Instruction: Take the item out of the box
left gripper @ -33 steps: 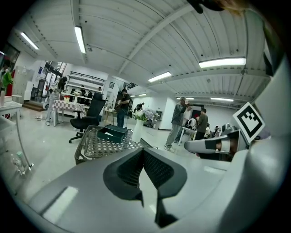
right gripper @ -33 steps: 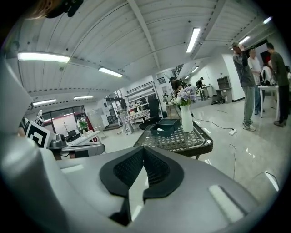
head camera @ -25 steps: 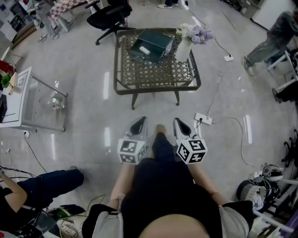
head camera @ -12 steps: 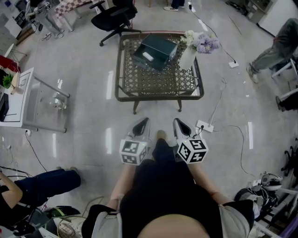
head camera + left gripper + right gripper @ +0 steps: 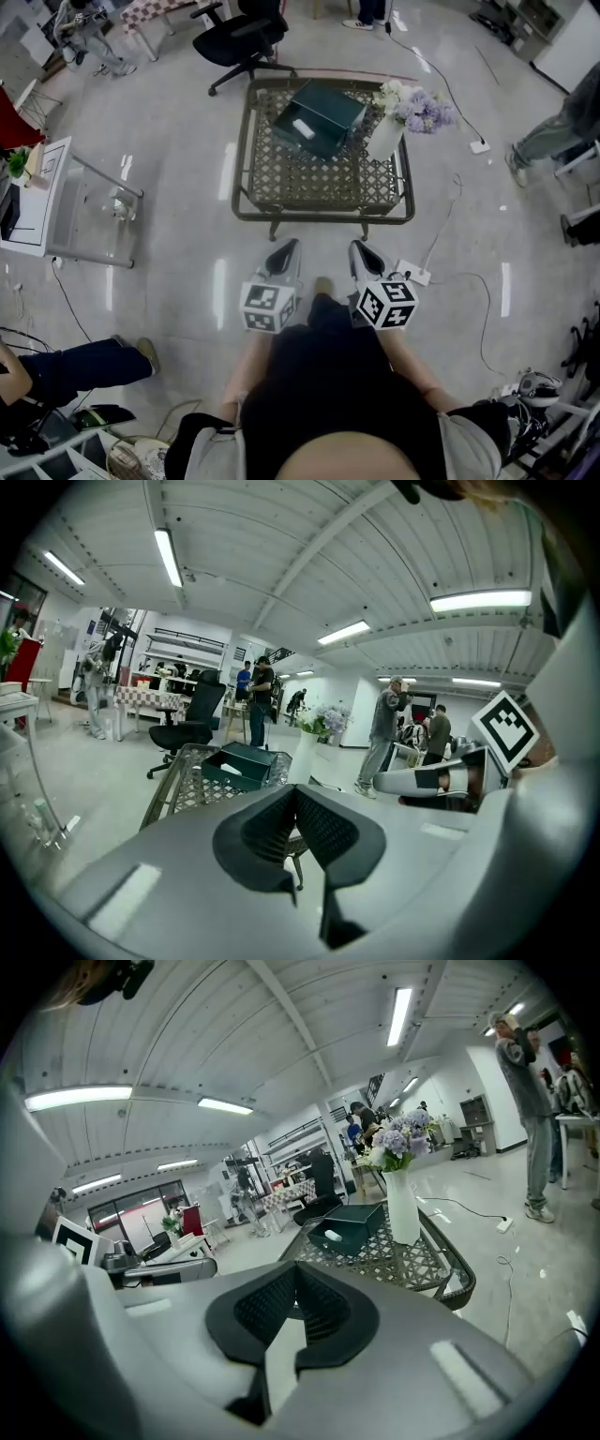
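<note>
The left gripper (image 5: pixel 280 255) and the right gripper (image 5: pixel 367 257) are held side by side just short of the table's near edge, over the glossy grey floor (image 5: pixel 178 178), well apart from anything on the table. Each gripper's jaws are pressed fully together, their black ribbed pads meeting along one line, with nothing between them. Each gripper carries a white cube printed with black square markers.

The table (image 5: pixel 323 214) is low and rectangular. It has a dark rounded rim and a top of open woven lattice.

The box (image 5: pixel 323 112) sits on the table's far half, left of centre and turned at an angle to the table's edges. It is a dark green, matte, straight-sided rectangle, open at the top. The item (image 5: pixel 301 130) lies inside it at the corner nearest the table's middle. It is small, white and oblong, and too small for its surface to be made out.

At the table's far right corner, just beside the box, stands a tall white vase (image 5: pixel 384 139), smooth and tapered. It holds a bunch of lilac and white flowers (image 5: pixel 420 110).

Beyond the table's far left corner stands a black swivel chair (image 5: pixel 239 33) on a star base.
</note>
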The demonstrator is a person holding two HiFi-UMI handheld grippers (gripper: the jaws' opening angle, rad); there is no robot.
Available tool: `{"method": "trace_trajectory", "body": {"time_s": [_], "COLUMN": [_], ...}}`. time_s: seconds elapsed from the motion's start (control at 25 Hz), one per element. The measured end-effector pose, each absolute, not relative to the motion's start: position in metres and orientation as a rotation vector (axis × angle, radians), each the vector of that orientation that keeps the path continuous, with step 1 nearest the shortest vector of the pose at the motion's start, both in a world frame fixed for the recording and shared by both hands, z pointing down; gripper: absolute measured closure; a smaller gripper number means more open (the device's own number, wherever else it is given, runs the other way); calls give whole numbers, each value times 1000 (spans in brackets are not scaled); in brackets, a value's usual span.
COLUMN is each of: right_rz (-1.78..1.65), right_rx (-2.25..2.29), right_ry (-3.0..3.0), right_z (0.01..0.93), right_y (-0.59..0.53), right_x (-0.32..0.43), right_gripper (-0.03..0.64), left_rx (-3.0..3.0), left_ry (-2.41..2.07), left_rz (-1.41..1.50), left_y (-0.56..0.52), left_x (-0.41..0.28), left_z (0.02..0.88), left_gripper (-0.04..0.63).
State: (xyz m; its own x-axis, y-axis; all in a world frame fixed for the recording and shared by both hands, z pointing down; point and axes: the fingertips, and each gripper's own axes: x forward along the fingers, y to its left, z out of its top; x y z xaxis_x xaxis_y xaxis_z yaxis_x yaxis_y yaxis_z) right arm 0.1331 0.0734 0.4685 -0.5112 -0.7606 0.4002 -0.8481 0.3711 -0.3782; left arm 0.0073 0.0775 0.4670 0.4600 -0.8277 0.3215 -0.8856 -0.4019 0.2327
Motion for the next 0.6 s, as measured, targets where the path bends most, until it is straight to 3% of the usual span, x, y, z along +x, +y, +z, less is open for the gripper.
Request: {"method": "trace_trajectory", "body": {"time_s": [0.6], "right_rz": [845], "right_rx": [1366], "right_ry": [-2508], "right_z": [479], "right_y": [-10], "right_x": [138], "right_gripper": [615], "left_rx": [2304], "left_ry": [-1538], "left_rz": [228], "left_y": [5], "left_x": [9], "left_z": [472], "left_gripper": [588]}}
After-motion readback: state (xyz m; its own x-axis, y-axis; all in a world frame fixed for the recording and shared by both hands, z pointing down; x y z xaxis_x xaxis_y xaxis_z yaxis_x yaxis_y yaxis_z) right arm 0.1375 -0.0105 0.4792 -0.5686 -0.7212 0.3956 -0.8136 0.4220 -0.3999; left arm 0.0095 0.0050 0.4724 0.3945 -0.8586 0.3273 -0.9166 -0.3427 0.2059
